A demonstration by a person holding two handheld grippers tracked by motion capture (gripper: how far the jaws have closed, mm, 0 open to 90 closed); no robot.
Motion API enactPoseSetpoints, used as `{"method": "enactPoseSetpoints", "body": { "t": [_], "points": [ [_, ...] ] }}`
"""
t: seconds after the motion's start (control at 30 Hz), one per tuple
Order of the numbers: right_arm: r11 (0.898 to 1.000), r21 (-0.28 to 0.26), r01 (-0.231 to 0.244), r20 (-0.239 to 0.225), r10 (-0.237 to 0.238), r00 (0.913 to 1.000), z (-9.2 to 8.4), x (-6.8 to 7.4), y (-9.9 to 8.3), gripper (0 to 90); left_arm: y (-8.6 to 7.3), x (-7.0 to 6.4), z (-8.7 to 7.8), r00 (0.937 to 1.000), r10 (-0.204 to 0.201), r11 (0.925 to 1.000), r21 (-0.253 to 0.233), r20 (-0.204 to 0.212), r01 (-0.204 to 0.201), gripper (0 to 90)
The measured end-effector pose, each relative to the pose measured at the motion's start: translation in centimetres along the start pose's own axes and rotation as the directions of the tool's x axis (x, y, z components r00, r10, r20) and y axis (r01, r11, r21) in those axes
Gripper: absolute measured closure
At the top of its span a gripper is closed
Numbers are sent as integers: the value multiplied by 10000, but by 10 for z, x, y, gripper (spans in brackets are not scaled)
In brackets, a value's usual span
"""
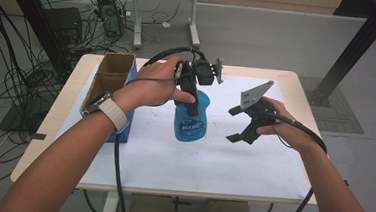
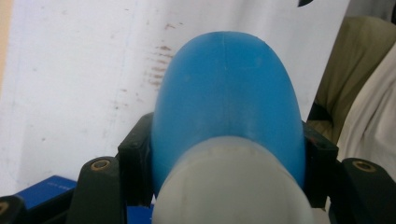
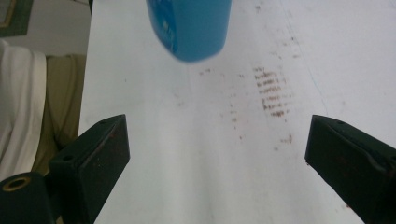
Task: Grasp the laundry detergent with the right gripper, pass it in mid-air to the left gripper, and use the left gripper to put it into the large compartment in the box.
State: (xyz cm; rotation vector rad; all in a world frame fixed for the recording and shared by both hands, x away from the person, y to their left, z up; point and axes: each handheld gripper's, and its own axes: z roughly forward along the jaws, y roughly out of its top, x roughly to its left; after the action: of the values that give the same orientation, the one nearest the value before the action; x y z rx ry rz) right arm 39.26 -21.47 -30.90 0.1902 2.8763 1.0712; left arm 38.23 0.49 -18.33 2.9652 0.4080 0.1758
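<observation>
- Firmly, the left gripper clamps the blue bottle's neck, keeping it upright.
- Right of the bottle, the right gripper gapes wide, empty.

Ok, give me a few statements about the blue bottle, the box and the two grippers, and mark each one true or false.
1. The left gripper is clamped on the blue bottle. True.
2. The right gripper holds the bottle too. False: its jaws stand wide open with only the white table cover between them.
3. A cardboard box stands open at the table's left side. True.
4. The bottle lies flat inside the box. False: it is upright near the middle of the table, outside the box.
5. Brown smudges mark the white cover. True.
</observation>
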Motion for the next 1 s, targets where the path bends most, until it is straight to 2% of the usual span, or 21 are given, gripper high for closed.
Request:
{"method": "enactPoseSetpoints", "body": {
  "t": [0.13,0.3,0.4,0.53,0.73,0.83,0.93,0.97,1.0],
  "points": [
    [9981,615,-83,175,72,9998,-7,-4,-6,71,-1,3,-11,9980,-571,9984,-5,-252,571,374],
    [9960,865,-239,296,214,9993,-16,-5,-11,71,0,7,-28,9900,-1296,9915,81,-555,1302,373],
    [9965,825,-136,214,119,9997,-20,-3,-10,73,1,10,-37,9826,-1700,9852,86,-743,1711,373],
    [9936,1131,26,264,-57,9996,-24,-1,-9,77,3,12,-49,9730,-2114,9769,119,-927,2134,373],
    [9939,1107,-4,325,-32,9995,-27,-4,-11,78,5,16,-61,9566,-2754,9605,137,-955,2780,373],
    [9931,1172,-33,323,-4,9995,-28,-4,-12,80,4,18,-66,9454,-3057,9510,125,-1126,3090,373],
    [9925,1222,28,309,-66,9995,-29,-6,-12,81,2,22,-73,9257,-3557,9334,25,-1286,3590,373],
    [9922,1248,42,309,-82,9995,-29,-6,-12,82,1,22,-75,9174,-3749,9258,-17,-1334,3780,373],
    [9922,1248,30,335,-72,9994,-30,-7,-12,81,0,24,-77,9121,-3854,9214,-52,-1399,3886,373]
  ]
}}
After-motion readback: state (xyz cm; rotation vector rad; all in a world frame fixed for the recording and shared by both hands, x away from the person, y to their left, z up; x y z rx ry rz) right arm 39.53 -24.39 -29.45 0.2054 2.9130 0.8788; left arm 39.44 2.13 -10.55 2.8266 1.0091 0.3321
